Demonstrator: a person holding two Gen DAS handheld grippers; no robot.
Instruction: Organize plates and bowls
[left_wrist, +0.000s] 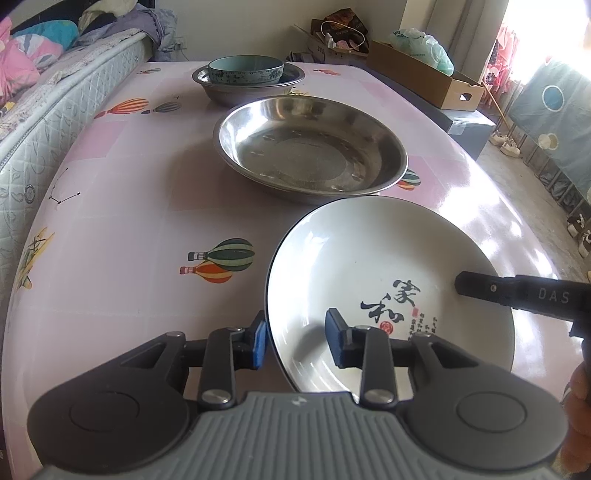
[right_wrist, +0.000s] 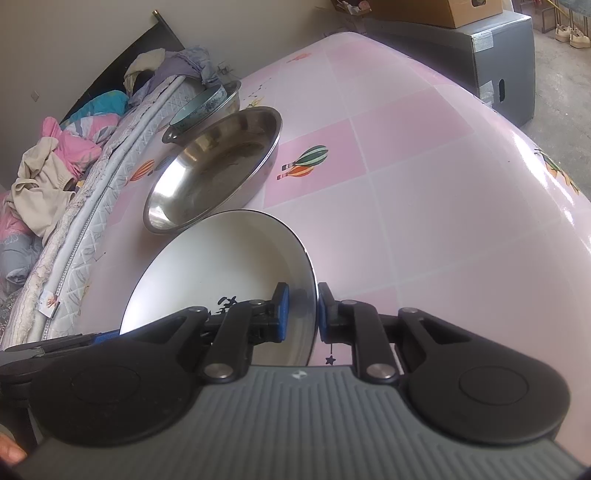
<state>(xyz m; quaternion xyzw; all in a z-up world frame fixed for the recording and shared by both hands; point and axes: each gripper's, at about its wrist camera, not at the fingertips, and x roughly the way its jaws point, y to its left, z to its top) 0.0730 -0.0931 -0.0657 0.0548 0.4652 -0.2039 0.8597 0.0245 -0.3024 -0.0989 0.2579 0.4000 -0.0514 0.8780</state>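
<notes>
- Left gripper (left_wrist: 295, 341) straddles the white plate's (left_wrist: 369, 258) near rim, pads spread and clear of it.
- Right gripper (right_wrist: 317, 314) brackets the opposite rim; I can't tell whether it pinches.
- Steel dish (left_wrist: 310, 147) sits just beyond the plate: lift level, lower gently.

Daylight pours in from a window (left_wrist: 546, 26) at the upper right of the left wrist view, blown out to white, and throws a bright sheen across the right side of the glossy pink counter (left_wrist: 491, 221). Both pictures are sharp in the middle, with soft shadows only. The fisheye lens bends the counter edges and darkens the frame corners.
</notes>
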